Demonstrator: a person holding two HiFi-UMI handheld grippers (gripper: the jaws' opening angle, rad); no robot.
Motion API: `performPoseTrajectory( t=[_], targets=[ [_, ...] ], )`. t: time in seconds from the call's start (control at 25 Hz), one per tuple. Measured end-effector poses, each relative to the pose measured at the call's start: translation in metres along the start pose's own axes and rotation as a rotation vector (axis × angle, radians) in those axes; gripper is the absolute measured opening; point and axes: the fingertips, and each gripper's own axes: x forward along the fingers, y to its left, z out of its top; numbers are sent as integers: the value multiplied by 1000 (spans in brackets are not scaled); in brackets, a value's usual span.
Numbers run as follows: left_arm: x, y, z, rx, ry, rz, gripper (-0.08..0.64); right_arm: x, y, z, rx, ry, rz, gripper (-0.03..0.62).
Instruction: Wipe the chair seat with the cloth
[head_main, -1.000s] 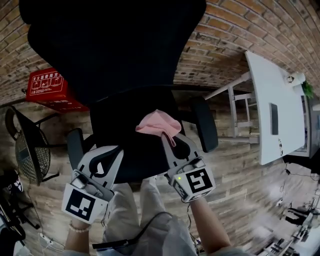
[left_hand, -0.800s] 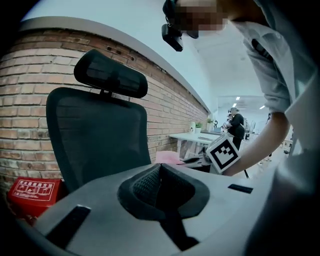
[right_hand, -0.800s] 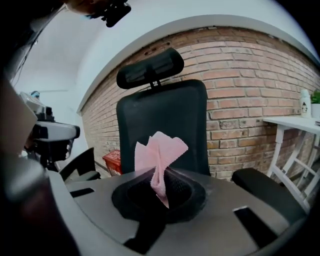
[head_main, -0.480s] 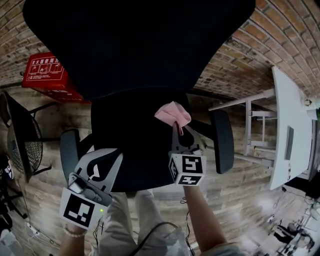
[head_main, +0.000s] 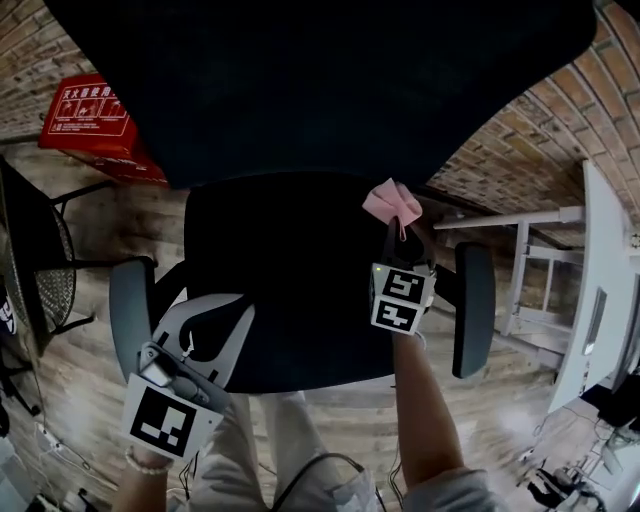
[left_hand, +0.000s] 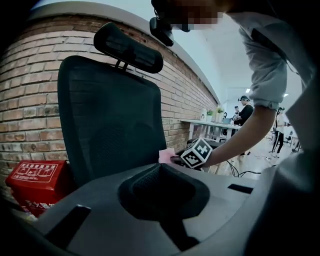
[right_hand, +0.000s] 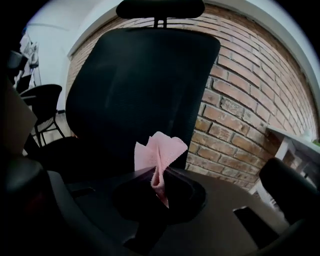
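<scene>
Right gripper view: right gripper (right_hand: 159, 171) pinches cloth (right_hand: 162, 147) upright; left gripper (left_hand: 161, 166) closed, empty.

Middle of the head view: chair seat (head_main: 290, 280), with the backrest (head_main: 320, 80) behind it across the top of the frame. Left-hand armrest (head_main: 128, 300) beside the seat's left edge, right-hand armrest (head_main: 474, 305) beside its right edge. Over the seat's upper right corner, right tongs (head_main: 398, 228) with the cloth (head_main: 392, 202) in their tips, just before the backrest. Lower left, left tongs (head_main: 222, 312) over the seat's near left edge, well apart from the cloth. Upper left, box (head_main: 90, 125) at the foot of the wall (head_main: 500, 150). At the left edge, second chair (head_main: 40, 270) on the floor (head_main: 90, 390). Along the right edge, desk (head_main: 610, 300).
</scene>
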Motion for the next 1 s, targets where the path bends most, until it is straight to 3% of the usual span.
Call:
performPoseTrajectory(
  t=[0.2, 0.32, 0.52, 0.8, 1.0],
  targets=[
    [11, 7, -8, 18, 3, -4, 18, 24, -16, -19, -88, 88, -118, 52],
    [16, 14, -14, 18, 1, 4, 18, 34, -14, -30, -91, 124, -131, 52],
    [26, 21, -25, 19, 0, 6, 18, 44, 20, -43, -88, 157, -45, 52],
    [30, 36, -38, 6, 5, 44, 18, 40, 86, -54, -11, 190, 122, 52],
    [32, 58, -38, -82, -23, 89, 18, 33, 146, -47, -24, 178, 251, 52]
  ],
)
